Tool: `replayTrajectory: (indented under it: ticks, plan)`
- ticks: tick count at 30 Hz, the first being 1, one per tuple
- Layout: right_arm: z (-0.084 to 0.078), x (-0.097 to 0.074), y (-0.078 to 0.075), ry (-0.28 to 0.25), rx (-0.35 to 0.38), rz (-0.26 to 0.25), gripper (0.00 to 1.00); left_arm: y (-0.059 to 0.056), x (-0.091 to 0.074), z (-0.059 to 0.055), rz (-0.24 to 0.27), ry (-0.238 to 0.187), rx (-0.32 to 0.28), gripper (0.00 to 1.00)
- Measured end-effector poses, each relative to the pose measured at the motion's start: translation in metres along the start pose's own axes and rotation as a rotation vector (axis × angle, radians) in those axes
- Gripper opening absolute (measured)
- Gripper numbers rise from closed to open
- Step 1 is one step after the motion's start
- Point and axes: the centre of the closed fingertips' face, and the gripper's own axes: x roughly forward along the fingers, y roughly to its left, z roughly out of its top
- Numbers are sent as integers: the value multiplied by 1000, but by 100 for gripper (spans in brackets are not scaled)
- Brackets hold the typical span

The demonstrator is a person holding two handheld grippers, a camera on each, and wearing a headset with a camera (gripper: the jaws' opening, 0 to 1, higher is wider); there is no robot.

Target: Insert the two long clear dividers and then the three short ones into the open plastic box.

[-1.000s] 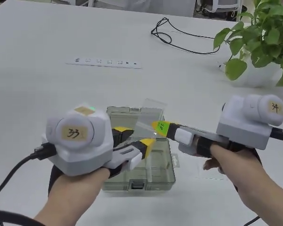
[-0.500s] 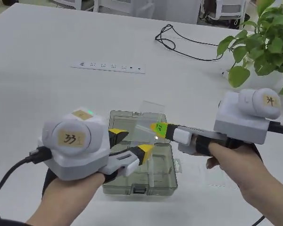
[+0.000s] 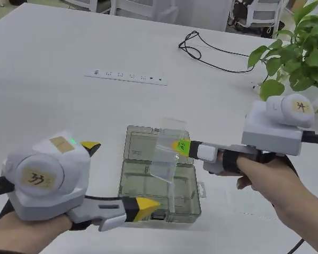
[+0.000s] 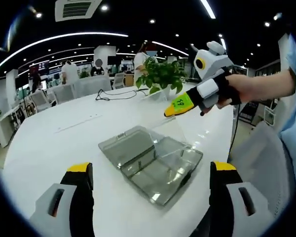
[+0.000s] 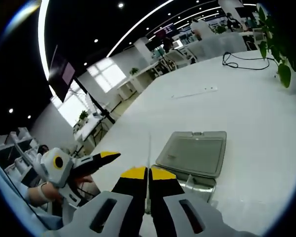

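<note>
Yellow-tipped left gripper (image 3: 119, 174): lower left of the head view, jaws spread wide, empty.
Smoky grey box (image 3: 143, 182): lower centre, translucent, open, lid flat behind the tray.
Clear divider (image 3: 164, 159): thin see-through sheet, tilted over the box, mid-frame.
Hand-held right gripper (image 3: 179, 146): centre right, clamped on the divider's edge.

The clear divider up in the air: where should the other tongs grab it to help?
Its free left edge, I think. The divider is a thin flat sheet over the box, pinched at its right edge by the right tongs. The open left tongs could come from the left.
</note>
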Motion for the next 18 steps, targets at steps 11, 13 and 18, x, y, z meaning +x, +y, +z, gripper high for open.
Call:
replayTrajectory:
  ticks: [11,13,18]
  plan:
    - [-3,6,-2,69,56,-12,2,12,-19,-16,92,11,45,100]
    - [-7,5,-1,104,81,-18,2,13,-20,-17,109,-6,52,100]
    - [-14,3,-8,182,95,-50,2,14,-20,-18,113,-18,59,99]
